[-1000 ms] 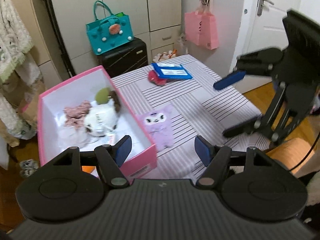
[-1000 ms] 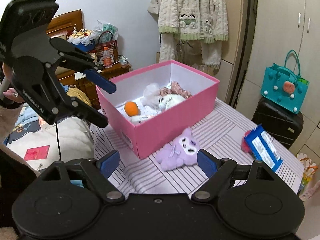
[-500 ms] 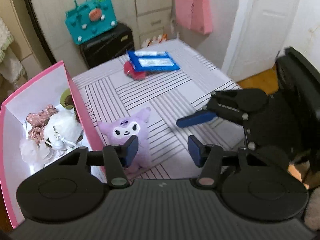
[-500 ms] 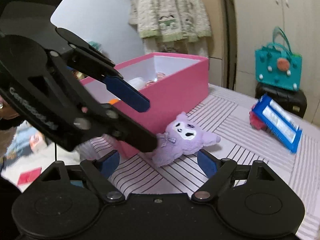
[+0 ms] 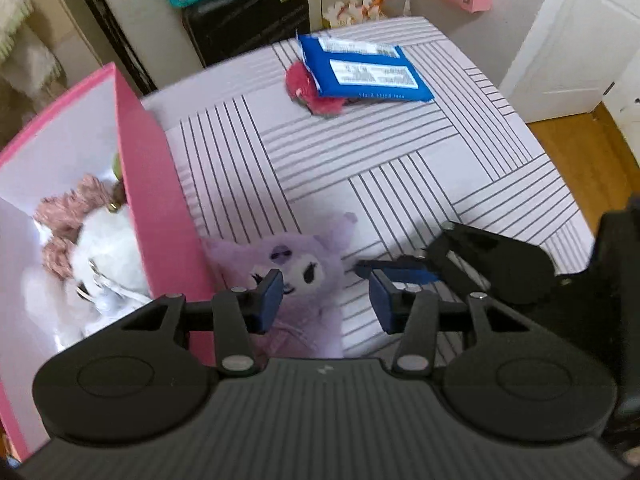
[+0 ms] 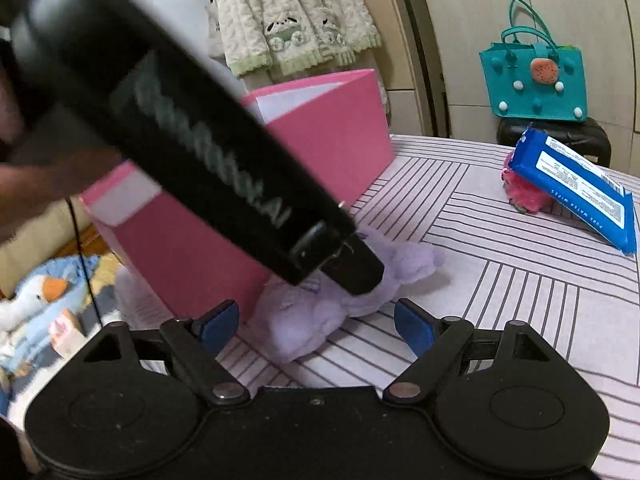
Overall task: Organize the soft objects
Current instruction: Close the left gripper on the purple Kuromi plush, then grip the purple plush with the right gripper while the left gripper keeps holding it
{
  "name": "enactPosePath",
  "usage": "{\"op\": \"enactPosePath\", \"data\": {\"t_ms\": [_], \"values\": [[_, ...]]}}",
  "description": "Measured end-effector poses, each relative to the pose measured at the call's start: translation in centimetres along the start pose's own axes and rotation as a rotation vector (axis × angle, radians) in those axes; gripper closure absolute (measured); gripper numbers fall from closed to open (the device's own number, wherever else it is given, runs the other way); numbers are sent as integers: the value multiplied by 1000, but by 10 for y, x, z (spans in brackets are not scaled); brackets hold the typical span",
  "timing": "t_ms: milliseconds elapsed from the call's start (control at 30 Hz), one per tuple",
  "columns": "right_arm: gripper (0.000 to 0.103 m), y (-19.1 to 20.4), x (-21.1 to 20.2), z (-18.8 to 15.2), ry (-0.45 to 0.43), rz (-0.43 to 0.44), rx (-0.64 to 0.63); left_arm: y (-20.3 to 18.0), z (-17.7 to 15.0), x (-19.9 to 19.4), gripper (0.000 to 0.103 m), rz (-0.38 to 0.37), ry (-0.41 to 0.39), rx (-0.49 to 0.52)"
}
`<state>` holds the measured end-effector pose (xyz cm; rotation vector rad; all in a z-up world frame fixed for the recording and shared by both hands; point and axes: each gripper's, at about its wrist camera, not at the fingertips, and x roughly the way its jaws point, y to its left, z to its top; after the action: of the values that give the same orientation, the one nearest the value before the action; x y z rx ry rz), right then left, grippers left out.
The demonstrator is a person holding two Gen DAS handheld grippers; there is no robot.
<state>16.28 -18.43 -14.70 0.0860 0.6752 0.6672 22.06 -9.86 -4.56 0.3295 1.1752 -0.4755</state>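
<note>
A purple plush toy [image 5: 304, 272] lies face up on the striped counter [image 5: 400, 160], pressed right against the outer wall of an open pink box [image 5: 156, 208]. The left gripper [image 5: 324, 296] points steeply down over the toy, its blue-padded fingers [image 5: 270, 294] closing either side of the head but not yet pressing the fabric; nothing is grasped. That stance suits a pick from above, since the box wall blocks any approach from that side.

The right gripper [image 6: 316, 322] sits low beside the toy with its fingers spread wide and empty, the toy's lower body just ahead of them. From its view the left gripper's black body crosses in front, its tip at the toy.

Inside the box rest a white fluffy toy [image 5: 100, 256] and a pinkish knitted piece [image 5: 76, 208], so the box seems to be where soft things go. Well apart, at the far end of the counter, a blue wipes pack [image 5: 360, 68] lies on top of a red fuzzy item [image 5: 308, 92], probably still to be sorted.
</note>
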Motion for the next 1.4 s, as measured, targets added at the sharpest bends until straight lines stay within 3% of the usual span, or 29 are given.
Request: {"op": "enactPosePath", "data": {"t_ms": [100, 200, 267, 333, 467, 733, 900, 1000, 1067, 1167, 1400], "values": [[16, 0, 7, -2, 12, -6, -16, 1, 1, 2, 60, 8, -1, -8], [27, -2, 10, -3, 8, -2, -3, 3, 1, 5, 66, -12, 8, -27], [43, -1, 10, -4, 0, -5, -13, 3, 2, 8, 67, -16, 15, -30], [69, 0, 10, -4, 1, 5, -26, 3, 1, 11, 67, -33, 18, -40], [75, -3, 3, -5, -4, 11, -54, 3, -2, 11, 67, -62, -17, -63], [74, -34, -29, -9, 52, 1, 2, -5, -1, 15, 66, -108, -94, -86], [72, -42, -42, -11, 94, 11, 1, -12, 4, 26, 60, -136, -115, -111], [65, -44, -44, -11, 102, -13, -33, -14, 4, 31, 53, -138, -138, -139], [47, -44, -44, -12, 101, -43, -57, -15, 3, 36, 50, -136, -154, -163], [30, -39, -45, -14, 82, -105, -78, -16, 0, 39, 47, -134, -183, -194], [27, -33, -43, -23, -18, -145, 43, -23, -13, 39, 46, -85, -257, -241]]}}
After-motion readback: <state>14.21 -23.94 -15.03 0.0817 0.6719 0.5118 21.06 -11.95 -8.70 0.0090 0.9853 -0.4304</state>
